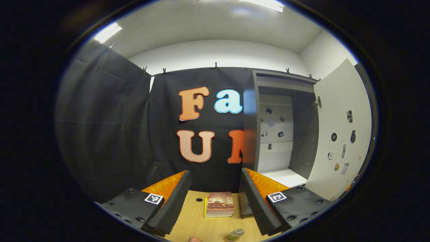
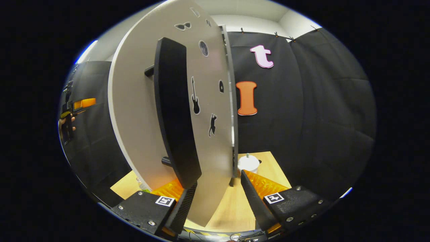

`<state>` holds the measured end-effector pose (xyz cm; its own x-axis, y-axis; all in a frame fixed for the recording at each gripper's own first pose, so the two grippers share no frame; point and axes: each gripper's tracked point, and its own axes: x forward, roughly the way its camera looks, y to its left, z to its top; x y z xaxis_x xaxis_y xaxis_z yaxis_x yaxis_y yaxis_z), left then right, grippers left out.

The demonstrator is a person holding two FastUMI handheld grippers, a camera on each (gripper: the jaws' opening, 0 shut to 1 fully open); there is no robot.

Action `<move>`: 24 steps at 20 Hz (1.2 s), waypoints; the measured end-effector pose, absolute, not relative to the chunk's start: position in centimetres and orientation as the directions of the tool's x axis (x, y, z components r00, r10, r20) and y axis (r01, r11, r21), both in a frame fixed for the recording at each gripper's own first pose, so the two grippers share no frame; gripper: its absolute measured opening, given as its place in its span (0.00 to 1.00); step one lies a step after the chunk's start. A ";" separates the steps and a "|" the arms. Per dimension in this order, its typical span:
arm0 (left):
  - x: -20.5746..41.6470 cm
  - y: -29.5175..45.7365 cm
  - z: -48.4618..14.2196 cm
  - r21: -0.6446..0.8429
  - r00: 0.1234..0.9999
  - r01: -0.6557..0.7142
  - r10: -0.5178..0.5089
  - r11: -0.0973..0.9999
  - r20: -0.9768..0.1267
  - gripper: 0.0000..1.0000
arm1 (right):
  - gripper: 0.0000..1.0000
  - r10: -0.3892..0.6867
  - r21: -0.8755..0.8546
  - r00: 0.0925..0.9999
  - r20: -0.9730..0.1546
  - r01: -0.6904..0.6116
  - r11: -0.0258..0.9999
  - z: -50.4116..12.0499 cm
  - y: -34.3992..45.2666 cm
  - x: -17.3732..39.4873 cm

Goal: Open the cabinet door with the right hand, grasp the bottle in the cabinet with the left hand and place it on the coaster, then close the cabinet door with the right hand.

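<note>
The small bottle (image 1: 236, 233), greenish with a grey cap, stands on the wooden table below my left gripper (image 1: 215, 201); a round coaster (image 1: 227, 239) peeks out under it. That gripper is open and holds nothing. The grey cabinet (image 1: 250, 134) stands open at the right, its white shelf (image 1: 284, 176) bare, and its door (image 1: 339, 134) is swung wide. In the right gripper view the door (image 2: 134, 111) with its long black handle (image 2: 174, 111) fills the middle. My right gripper (image 2: 215, 201) is open, and the door's lower part lies between its fingers without being pressed.
A small stack of books (image 1: 220, 203) lies on the table (image 1: 195, 218) ahead of the left gripper. A white lidded cup (image 2: 248, 163) stands on the table behind the door's edge. A hand (image 2: 63, 122) with the other gripper shows far left in the right gripper view.
</note>
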<state>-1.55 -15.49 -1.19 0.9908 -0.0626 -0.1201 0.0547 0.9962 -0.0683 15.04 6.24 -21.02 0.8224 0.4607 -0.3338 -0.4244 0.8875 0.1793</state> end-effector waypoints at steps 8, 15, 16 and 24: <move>-0.7 -11.3 -1.8 -0.028 0.993 0.021 -0.024 0.999 -0.119 0.96 | 0.82 0.480 0.142 0.818 -0.317 -0.459 0.877 -21.1 10.1 16.9; 0.8 -8.4 -1.9 0.018 0.994 0.024 -0.022 1.000 -0.104 0.97 | 0.85 0.507 0.144 0.807 -0.303 -0.488 0.861 -21.4 14.1 18.5; 0.9 -8.0 -1.9 0.019 0.994 0.025 -0.023 1.000 -0.103 0.97 | 0.85 0.516 0.145 0.801 -0.302 -0.497 0.856 -21.4 14.7 18.5; 1.9 -3.3 -3.0 0.008 0.993 0.000 0.000 1.000 -0.115 0.98 | 0.93 0.513 0.129 0.809 -0.289 -0.498 0.858 -21.4 20.5 20.7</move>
<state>1.88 -3.30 -3.01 0.9933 0.0005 -0.1154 0.0004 1.0000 0.0078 20.74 20.52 -21.45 0.8086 0.5125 -0.2889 -0.4977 0.8578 0.1287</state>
